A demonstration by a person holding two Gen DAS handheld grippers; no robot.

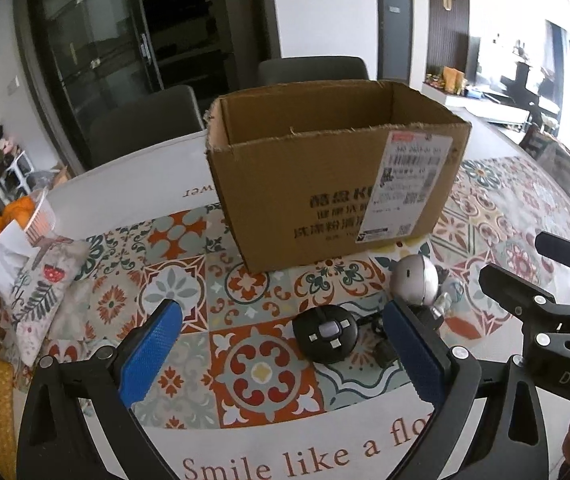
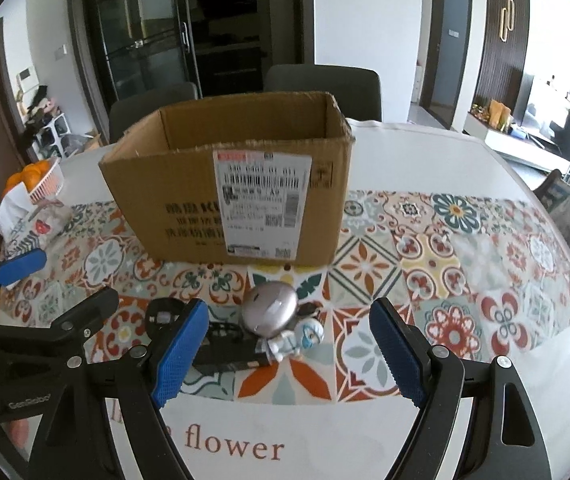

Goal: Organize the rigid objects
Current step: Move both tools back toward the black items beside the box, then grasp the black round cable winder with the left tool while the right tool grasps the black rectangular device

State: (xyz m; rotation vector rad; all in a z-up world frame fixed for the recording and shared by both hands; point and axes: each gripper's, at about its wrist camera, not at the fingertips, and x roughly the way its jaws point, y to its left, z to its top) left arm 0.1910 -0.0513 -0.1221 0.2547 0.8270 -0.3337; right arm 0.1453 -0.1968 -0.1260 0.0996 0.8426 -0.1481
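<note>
Two wrist-camera views look across a tabletop (image 1: 505, 200) covered with a patterned tile-print cloth.

In the left wrist view, the left gripper (image 1: 281, 356) fills the bottom of the frame, its blue-padded fingers spread wide apart and holding nothing. Between them, slightly right of centre, a round black device with small grey buttons (image 1: 326, 333) lies flat on the cloth. Just beyond the right-hand finger stands a silver dome-shaped object (image 1: 415, 278). The right gripper's black frame shows at the right edge.

In the right wrist view, the right gripper (image 2: 289, 354) sits at the bottom, fingers also wide apart and empty. Between them, left of centre, a small white-and-blue astronaut figure (image 2: 301, 338) lies touching the silver dome, with a flat black rectangular item (image 2: 231, 354) beside it, partly hidden by the left-hand finger.

Farther back, in the middle of both frames, an open brown cardboard box (image 1: 325, 184) stands upright, a shipping label on its near face. At the far left edge, a pink basket of oranges (image 2: 41, 180) sits behind a floral fabric pouch (image 1: 45, 284). Grey chairs (image 2: 325, 88) stand behind the tabletop.
</note>
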